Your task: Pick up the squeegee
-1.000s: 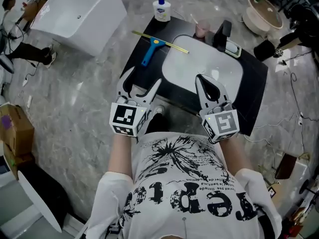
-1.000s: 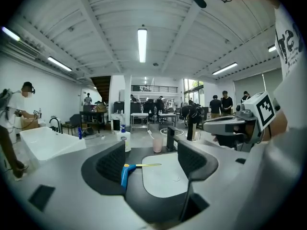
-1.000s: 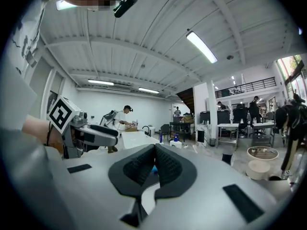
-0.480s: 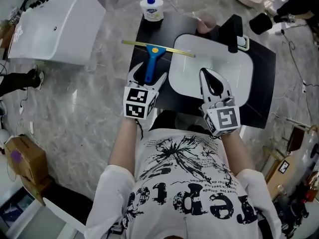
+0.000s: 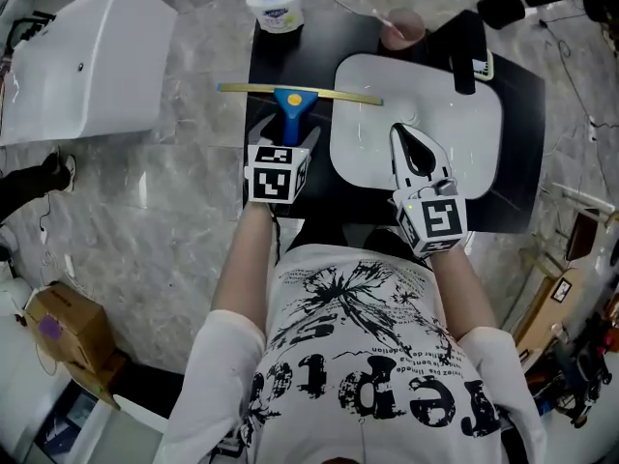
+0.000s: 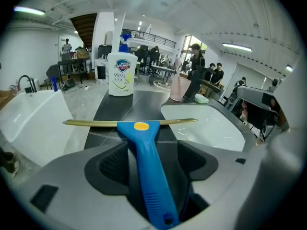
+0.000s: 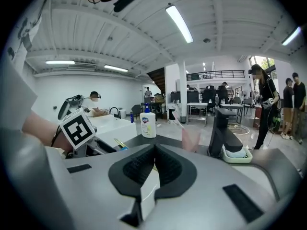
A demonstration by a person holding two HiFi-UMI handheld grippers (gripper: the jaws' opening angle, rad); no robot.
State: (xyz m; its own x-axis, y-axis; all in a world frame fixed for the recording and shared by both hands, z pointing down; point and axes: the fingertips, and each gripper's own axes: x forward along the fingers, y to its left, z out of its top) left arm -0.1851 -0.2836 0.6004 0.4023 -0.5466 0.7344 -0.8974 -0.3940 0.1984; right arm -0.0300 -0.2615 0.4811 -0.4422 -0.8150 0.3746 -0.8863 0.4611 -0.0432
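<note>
The squeegee [image 5: 289, 106] lies flat on the black counter [image 5: 263, 66]; its blue handle [image 6: 146, 171] points toward me and its yellow blade bar [image 6: 96, 123] runs crosswise. My left gripper [image 5: 286, 138] is open and straddles the handle, which lies between the two pads [image 6: 111, 166] with a gap on the right side. My right gripper [image 5: 407, 133] is shut and empty. It hovers over the near left part of the white sink basin [image 5: 464, 114]. In the right gripper view its jaws [image 7: 154, 150] meet at the middle.
A soap pump bottle [image 5: 274, 8], a pink cup [image 5: 401, 29] and a black faucet [image 5: 464, 51] stand at the counter's far side. A white tub [image 5: 77, 56] sits to the left on the marble floor. A cardboard box [image 5: 63, 332] is at the lower left.
My left gripper has moved forward to the squeegee, and its jaws now sit on either side of the blue handle. My right gripper has stayed shut over the sink.
</note>
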